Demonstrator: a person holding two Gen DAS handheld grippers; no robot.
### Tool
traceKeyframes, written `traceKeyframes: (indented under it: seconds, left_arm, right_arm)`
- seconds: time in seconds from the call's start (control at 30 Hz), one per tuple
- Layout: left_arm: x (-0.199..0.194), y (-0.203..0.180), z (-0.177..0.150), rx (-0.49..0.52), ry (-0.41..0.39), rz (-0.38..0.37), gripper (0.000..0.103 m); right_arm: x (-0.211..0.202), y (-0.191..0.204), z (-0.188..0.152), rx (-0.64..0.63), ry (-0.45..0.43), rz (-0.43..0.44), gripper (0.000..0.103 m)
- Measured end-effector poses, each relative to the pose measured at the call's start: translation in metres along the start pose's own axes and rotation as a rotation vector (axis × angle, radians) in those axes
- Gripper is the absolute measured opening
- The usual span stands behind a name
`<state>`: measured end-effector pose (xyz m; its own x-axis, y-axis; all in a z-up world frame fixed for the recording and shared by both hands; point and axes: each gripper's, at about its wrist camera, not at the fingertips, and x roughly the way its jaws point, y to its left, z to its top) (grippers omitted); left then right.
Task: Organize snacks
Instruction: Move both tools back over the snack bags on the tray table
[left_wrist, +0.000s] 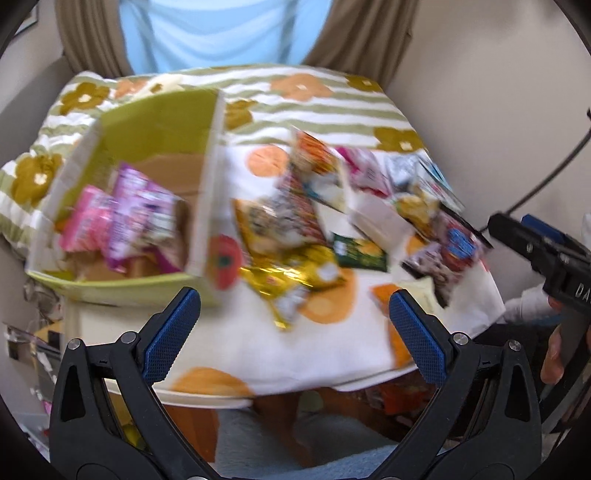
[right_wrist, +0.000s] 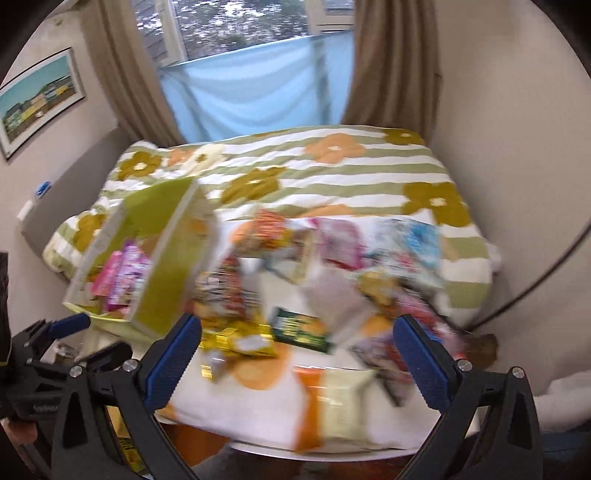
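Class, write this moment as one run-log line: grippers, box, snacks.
left gripper: open, empty | right gripper: open, empty | green box: holds pink packets | gold packet, dark green packet: loose on cloth | frames blurred

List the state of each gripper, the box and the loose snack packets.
Left gripper: open, empty.
Right gripper: open, empty.
Green-lined cardboard box: open-topped, holds pink and purple packets.
Gold foil packet: loose on the cloth.
Dark green packet: loose on the cloth.
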<state>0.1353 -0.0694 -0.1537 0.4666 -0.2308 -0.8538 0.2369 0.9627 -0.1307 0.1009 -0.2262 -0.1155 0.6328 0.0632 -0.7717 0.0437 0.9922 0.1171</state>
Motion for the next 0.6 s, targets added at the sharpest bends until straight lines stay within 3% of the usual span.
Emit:
traceKeyframes:
  seconds: [0.3, 0.4, 0.6]
  left_arm:
    - [0.073, -0.086, -0.024, 0.045, 0.164, -0.122, 0.101]
    - [0.103, -0.103, -0.034, 0.061, 0.225, -0.155, 0.101]
    - [0.144, -0.126, -0.044, 0.071, 0.253, -0.165, 0.101]
  right_arm:
    - [0.012, -0.087, -0.021, 0.155, 0.027, -0.036, 0.103]
    - [0.019, -0.1, -0.03, 0.209, 0.018, -0.06, 0.103]
    - [0.039, -0.115, -0.044, 0.276, 0.018, -0.094, 0.103]
